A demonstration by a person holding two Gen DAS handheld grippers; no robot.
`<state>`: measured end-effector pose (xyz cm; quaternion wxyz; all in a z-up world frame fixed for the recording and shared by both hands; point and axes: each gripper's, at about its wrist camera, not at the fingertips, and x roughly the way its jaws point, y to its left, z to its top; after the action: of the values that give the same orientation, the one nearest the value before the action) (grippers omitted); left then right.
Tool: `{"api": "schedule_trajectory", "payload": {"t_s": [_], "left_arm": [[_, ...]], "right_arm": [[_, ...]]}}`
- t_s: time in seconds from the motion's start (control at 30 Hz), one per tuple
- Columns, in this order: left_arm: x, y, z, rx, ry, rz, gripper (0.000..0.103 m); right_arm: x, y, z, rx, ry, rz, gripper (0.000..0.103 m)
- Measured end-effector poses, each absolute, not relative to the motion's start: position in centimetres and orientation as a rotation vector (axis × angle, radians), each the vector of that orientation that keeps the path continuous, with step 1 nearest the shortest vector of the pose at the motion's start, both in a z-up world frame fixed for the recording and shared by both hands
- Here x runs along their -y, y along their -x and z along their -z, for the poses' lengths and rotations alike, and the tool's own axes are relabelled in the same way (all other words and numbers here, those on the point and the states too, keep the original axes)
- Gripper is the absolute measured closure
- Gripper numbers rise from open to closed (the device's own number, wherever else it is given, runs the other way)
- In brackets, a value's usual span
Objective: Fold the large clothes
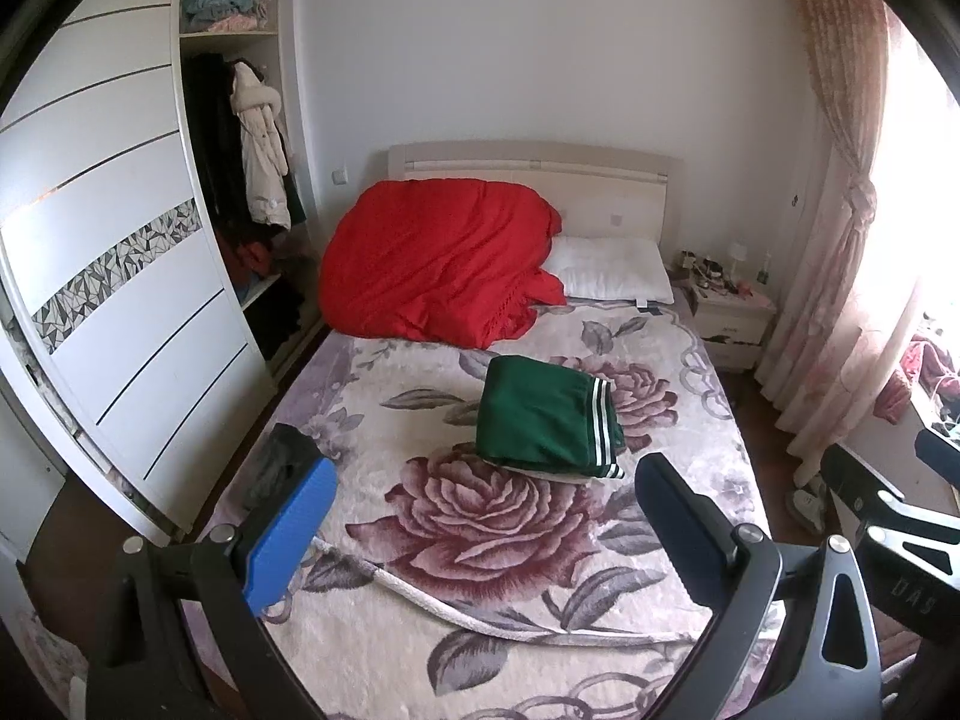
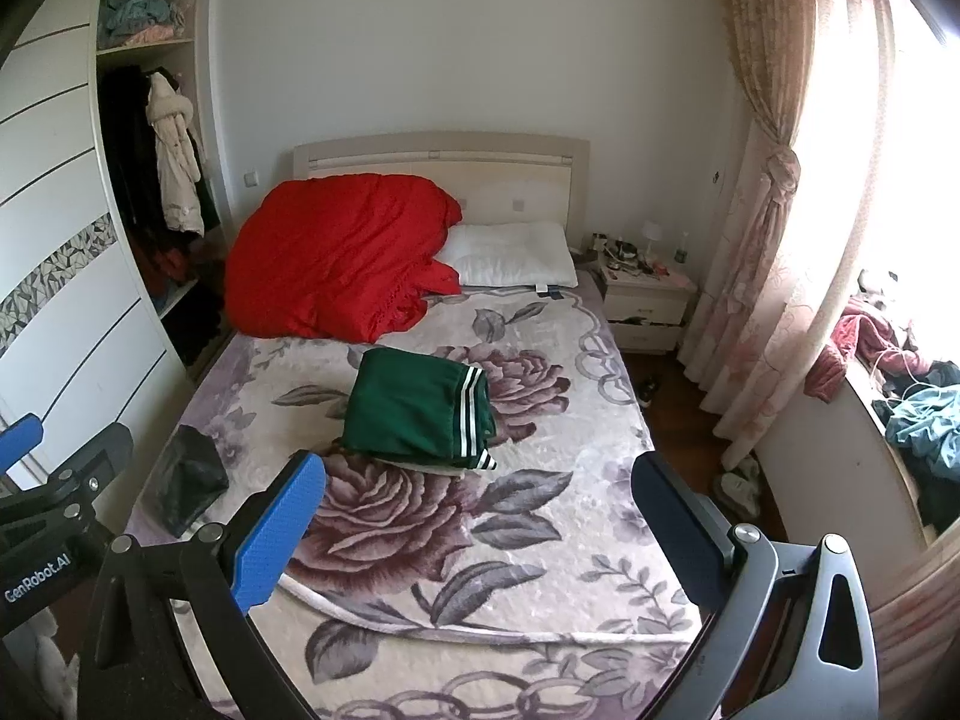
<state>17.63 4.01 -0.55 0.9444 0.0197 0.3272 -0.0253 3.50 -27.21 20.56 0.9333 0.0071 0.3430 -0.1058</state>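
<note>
A folded green garment with white side stripes [image 1: 543,423] lies on a small stack in the middle of the floral bed cover [image 1: 456,552]; it also shows in the right wrist view [image 2: 417,414]. My left gripper [image 1: 480,516] is open and empty, held above the foot of the bed, well short of the stack. My right gripper [image 2: 480,516] is open and empty too, at about the same distance from the stack. A dark crumpled garment [image 2: 189,483] lies at the bed's left edge, also in the left wrist view [image 1: 282,468].
A red quilt [image 1: 438,264] and a white pillow [image 1: 612,270] lie at the head of the bed. An open wardrobe [image 1: 240,180] stands left, a nightstand [image 1: 729,312] and curtains [image 1: 840,240] right. Clothes [image 2: 918,420] are piled on the window ledge.
</note>
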Motion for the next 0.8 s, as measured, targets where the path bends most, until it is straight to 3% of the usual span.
{"api": "schedule_trajectory", "payload": {"t_s": [0.8], "left_arm": [[-4.1,-18.1,-0.5,-0.652,-0.046,0.063,0.001]], "right_arm": [[26.3,-0.8,-20.4,-0.686,-0.039,0.239,0.000]]}}
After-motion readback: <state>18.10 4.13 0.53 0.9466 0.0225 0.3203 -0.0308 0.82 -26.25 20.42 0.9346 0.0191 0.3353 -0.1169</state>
